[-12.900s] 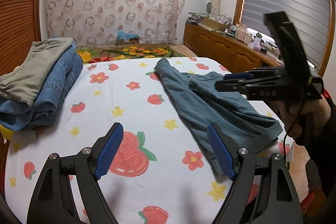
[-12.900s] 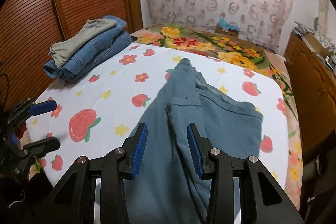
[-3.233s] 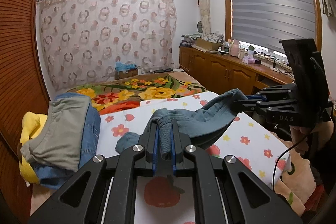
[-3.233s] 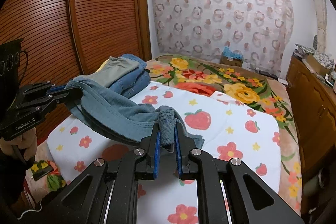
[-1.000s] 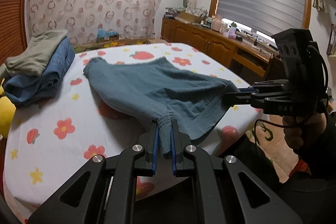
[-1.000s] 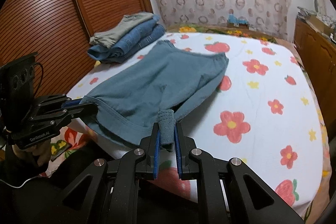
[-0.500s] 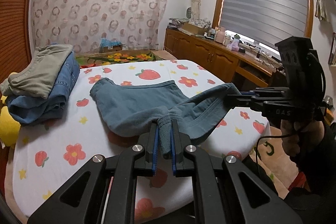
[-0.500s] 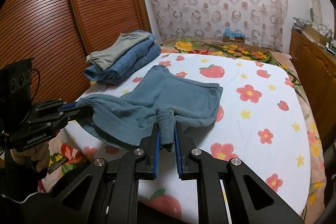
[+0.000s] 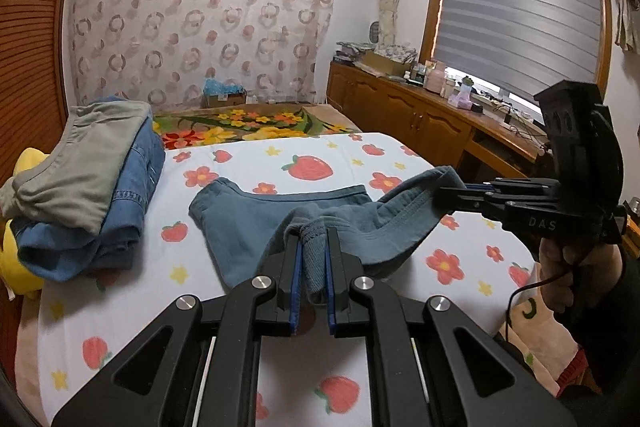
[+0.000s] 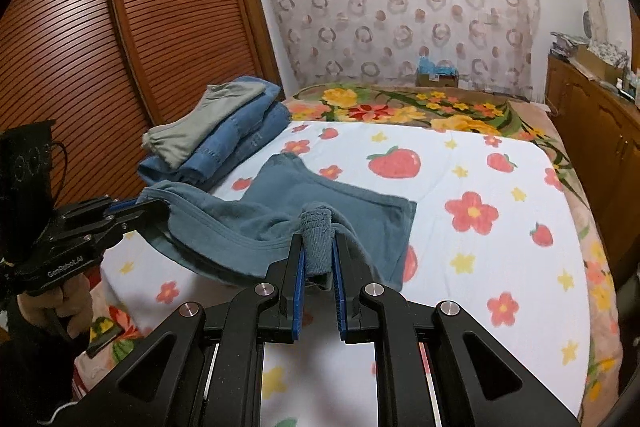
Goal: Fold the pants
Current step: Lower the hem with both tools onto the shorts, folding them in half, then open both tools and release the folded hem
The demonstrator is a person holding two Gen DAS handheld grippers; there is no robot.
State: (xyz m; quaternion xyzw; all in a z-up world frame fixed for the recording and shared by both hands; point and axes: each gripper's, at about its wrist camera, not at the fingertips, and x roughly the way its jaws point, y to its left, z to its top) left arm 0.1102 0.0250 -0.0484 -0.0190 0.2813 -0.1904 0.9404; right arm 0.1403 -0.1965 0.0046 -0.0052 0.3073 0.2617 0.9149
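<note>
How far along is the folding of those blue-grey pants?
Partway. The far half of the blue-grey pants already lies flat on the bed. The left gripper and right gripper each pinch the near edge, lifted. Left: lay it over and let go.

The pants (image 9: 256, 227) are a dusty teal-blue, and the black grippers have blue pads (image 9: 295, 279). The bed sheet (image 10: 480, 267) is white with red strawberries, pink-red flowers and small yellow stars. At 10 o'clock, the pile (image 9: 80, 171) shows grey-green cloth over blue denim, with something yellow, perhaps a cushion, underneath.
</note>
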